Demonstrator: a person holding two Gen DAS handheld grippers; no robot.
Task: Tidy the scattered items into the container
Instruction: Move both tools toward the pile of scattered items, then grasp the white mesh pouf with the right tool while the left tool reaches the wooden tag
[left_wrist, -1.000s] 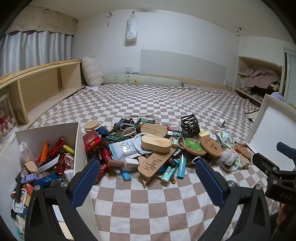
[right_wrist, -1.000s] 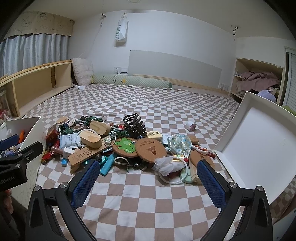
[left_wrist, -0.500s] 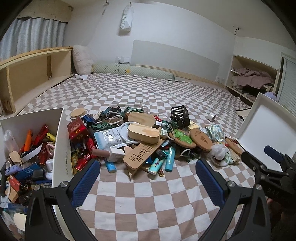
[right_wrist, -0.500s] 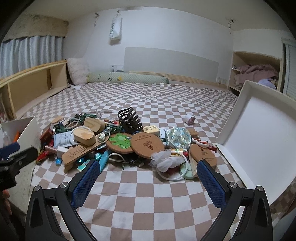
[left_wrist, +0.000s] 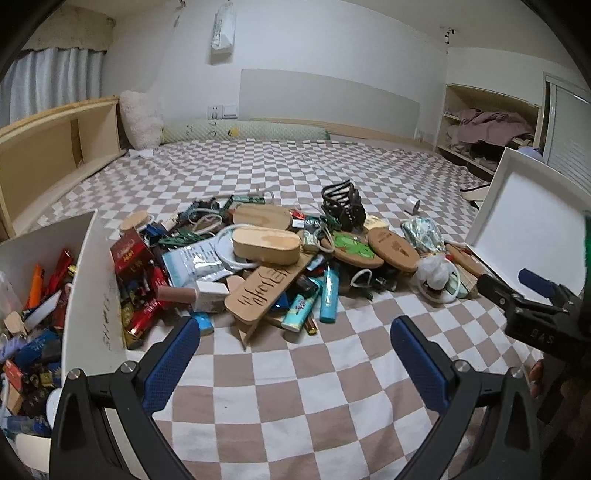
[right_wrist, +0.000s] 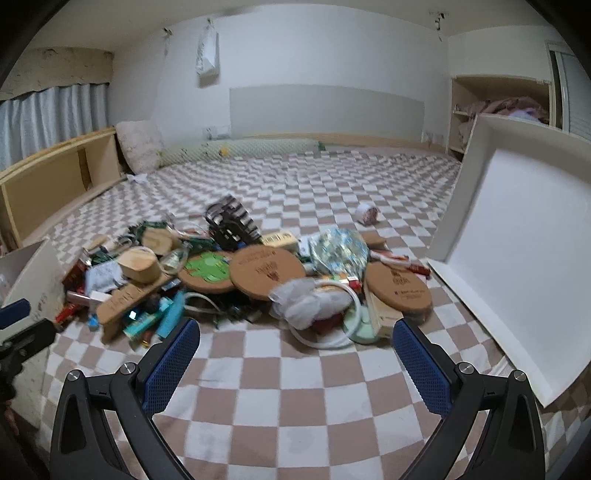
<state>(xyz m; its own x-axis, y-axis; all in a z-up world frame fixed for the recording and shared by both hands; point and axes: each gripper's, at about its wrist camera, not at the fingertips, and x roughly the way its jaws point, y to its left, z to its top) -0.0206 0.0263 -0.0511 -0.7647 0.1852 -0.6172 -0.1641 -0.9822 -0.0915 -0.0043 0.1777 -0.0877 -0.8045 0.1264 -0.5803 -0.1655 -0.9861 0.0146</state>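
A: How far along was the tidying?

B: Partway. The box (left_wrist: 92, 280) at the left already held many bits, but the pile (left_wrist: 280, 258) sat beside it on the bed (left_wrist: 295, 173).

A: The wooden sign (left_wrist: 267, 288)?

B: Flat, long axis slanting toward the camera.

A: Jaws?

B: Left gripper (left_wrist: 295, 354) and right gripper (right_wrist: 297, 356) both spread, empty.

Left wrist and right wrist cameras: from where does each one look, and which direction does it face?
Left wrist: on the left gripper, facing the pile on the bed; white box at left, right gripper at right.
Right wrist: on the right gripper, facing the same pile.
Shared: black hair claw.
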